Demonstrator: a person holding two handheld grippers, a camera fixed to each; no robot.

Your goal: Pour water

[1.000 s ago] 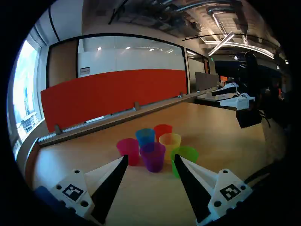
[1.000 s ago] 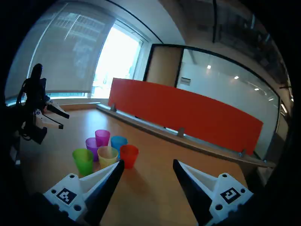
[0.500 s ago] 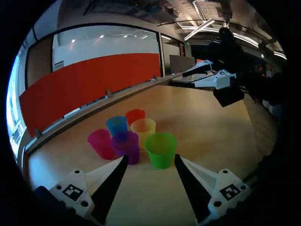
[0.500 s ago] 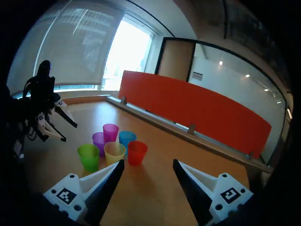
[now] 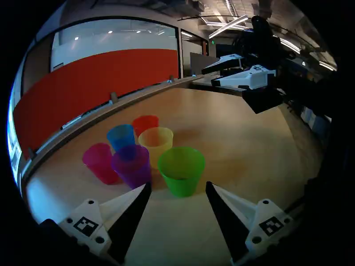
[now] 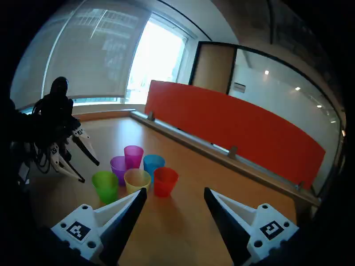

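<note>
Left tool (image 5: 177, 184): fingers spread wide, with nothing between them. It is aimed at the green cup (image 5: 182, 170), which stands just ahead of the fingertips. No contact is visible.
Right tool (image 6: 175, 189): fingers equally wide and empty. It is held above the worktop (image 5: 239, 133), apart from the cups, and the red cup (image 6: 165, 181) is its nearest.
Cup cluster: six upright translucent cups packed close together on the worktop. These are the green and red cups plus the yellow cup (image 5: 156, 139), purple cup (image 5: 132, 165), pink cup (image 5: 98, 162) and blue cup (image 5: 120, 136).
Green cup position: on the outer edge of the cluster, with its free flank facing the left tool. This makes it the easiest cup to reach without moving the others.
Water: cannot tell whether any cup holds water.
Step in hand (judgement): the left tool is approaching to grasp the green cup, and the right tool is waiting nearby for a second cup.
Reason for wide opening (judgement): the gap must clear the cup's wall on both sides before closing.
Risk (judgement): the yellow and purple cups stand just beside the green cup, so an off-centre finger could knock them.
</note>
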